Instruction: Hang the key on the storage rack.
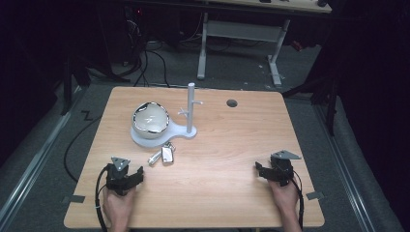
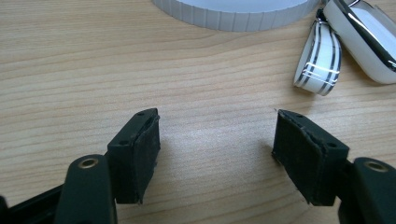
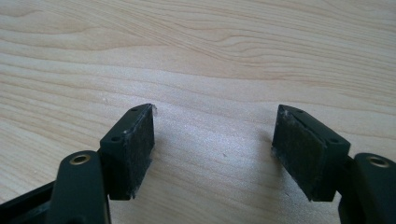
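A shiny bowl [image 1: 151, 118] rests on a white round stand [image 1: 145, 139] whose upright white post [image 1: 191, 108] has small pegs. In front of the stand lie two small white and silver pieces [image 1: 163, 155], side by side on the wood. In the left gripper view the striped piece [image 2: 320, 60] and the rounder piece [image 2: 366, 37] lie beyond the jaws at upper right. My left gripper [image 1: 138, 175] [image 2: 217, 140] rests open near the table's front left, with bare wood between its jaws. At the front right my right gripper [image 1: 260, 170] [image 3: 215, 140] is also open and holds nothing.
The wooden table [image 1: 217, 193] has a round cable hole [image 1: 232, 103] near its far edge. Beyond it stand a white desk frame [image 1: 239, 34] and cables on the grey floor. Tape marks sit at the front corners.
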`<action>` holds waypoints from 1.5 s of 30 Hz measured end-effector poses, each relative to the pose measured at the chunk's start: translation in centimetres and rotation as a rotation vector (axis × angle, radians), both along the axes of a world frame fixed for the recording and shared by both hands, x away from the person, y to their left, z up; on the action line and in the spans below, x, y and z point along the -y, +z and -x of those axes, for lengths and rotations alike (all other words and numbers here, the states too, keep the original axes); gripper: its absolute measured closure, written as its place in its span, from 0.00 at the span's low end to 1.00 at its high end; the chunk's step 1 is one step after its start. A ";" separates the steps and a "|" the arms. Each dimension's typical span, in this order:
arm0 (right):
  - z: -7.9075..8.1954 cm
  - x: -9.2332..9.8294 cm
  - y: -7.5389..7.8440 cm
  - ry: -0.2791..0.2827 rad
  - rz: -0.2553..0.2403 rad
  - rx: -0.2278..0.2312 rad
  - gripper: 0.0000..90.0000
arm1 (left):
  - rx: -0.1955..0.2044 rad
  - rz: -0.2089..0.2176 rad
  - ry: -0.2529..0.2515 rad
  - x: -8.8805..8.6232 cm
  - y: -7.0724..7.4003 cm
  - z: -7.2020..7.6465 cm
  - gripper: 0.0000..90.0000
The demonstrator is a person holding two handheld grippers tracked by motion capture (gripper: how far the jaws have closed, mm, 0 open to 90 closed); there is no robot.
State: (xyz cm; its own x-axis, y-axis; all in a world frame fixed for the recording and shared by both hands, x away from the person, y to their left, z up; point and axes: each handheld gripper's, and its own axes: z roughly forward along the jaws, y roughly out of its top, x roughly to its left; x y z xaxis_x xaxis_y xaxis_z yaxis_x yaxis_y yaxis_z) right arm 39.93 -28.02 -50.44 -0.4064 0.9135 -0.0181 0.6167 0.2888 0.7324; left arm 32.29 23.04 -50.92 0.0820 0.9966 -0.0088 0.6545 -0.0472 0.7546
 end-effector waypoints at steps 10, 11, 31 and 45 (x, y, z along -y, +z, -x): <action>0.0 0.0 0.0 -0.001 -0.001 -0.001 0.33 | 0.007 0.005 -0.015 0.0 0.0 0.1 0.42; 0.0 0.0 0.0 -0.001 -0.001 -0.001 0.33 | 0.007 0.007 -0.013 0.0 0.0 0.1 0.42; 0.0 0.0 0.0 -0.004 0.000 0.000 0.33 | 0.060 0.070 -0.057 0.0 1.8 0.3 0.42; 0.0 0.0 0.0 -0.003 0.000 -0.001 0.33 | 0.026 0.091 -0.132 2.0 3.5 -1.7 0.29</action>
